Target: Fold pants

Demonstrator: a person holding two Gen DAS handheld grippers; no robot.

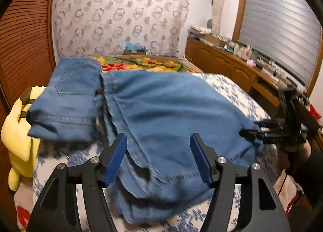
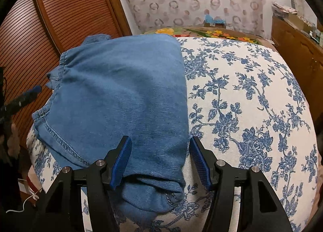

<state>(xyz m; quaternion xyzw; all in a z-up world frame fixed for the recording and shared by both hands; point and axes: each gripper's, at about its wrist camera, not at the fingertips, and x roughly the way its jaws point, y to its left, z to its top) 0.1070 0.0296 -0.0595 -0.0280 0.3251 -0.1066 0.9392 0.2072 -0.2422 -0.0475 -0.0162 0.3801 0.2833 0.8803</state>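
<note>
**Folded jeans lie under both open jaws, long axis running left to right**

The blue pants point(image 1: 153, 110) rest on the bed's floral cover point(image 2: 252, 94), already doubled into a thick stack whose long axis runs across the bed. The left gripper point(image 1: 159, 159) hangs over the near edge of the stack with its jaws apart and no pad pressing on the cloth; denim passes under the gap. The right gripper point(image 2: 160, 161) sits at the right-hand end of the stack, jaws also apart, straddling the folded edge without clamping it; in the left wrist view it shows at the far right point(image 1: 250, 131), its tips just at the cloth's end.

A pocket panel point(image 1: 68, 98) lies to the left of the main stack, beside a yellow plush toy point(image 1: 18, 127) at the bed's left edge. To the right of the pants the cover is bare, leaving open room for a fold that way; the left side is tight against the toy and the slatted wooden door point(image 2: 66, 9).
</note>
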